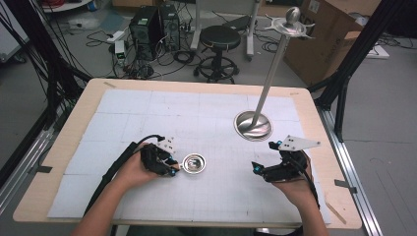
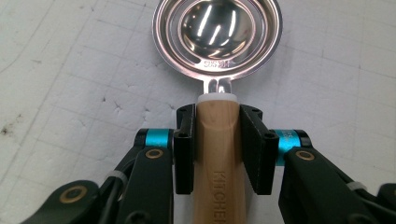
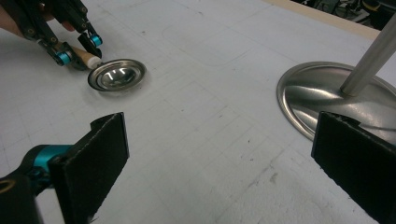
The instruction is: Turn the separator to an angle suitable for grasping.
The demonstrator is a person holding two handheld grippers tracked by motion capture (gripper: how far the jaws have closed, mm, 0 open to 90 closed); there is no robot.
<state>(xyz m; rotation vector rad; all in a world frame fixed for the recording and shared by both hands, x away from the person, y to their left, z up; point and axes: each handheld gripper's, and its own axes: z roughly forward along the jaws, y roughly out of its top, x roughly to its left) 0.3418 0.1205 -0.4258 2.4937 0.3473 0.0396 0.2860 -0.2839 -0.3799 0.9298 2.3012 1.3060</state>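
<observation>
Left claw [image 1: 172, 166] clamped on a steel ladle [image 1: 193, 163], lower centre of the desk [image 1: 59, 162].

High view: ladle bowl bare, left of the right claw [image 1: 255, 168]; stand [image 1: 253, 125] at upper right. Left gripper view: claw [image 2: 219, 140] gripping the wooden handle [image 2: 219, 154], marked "KITCHEN"; stamp on the bowl rim unreadable. Right gripper view: claw [image 3: 219, 154] released, holding nothing; ladle [image 3: 116, 74] at upper left.

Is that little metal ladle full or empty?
Empty. The ladle shows a bare, shiny bowl with only light reflections inside, while the left gripper clamps its wooden handle.
</observation>
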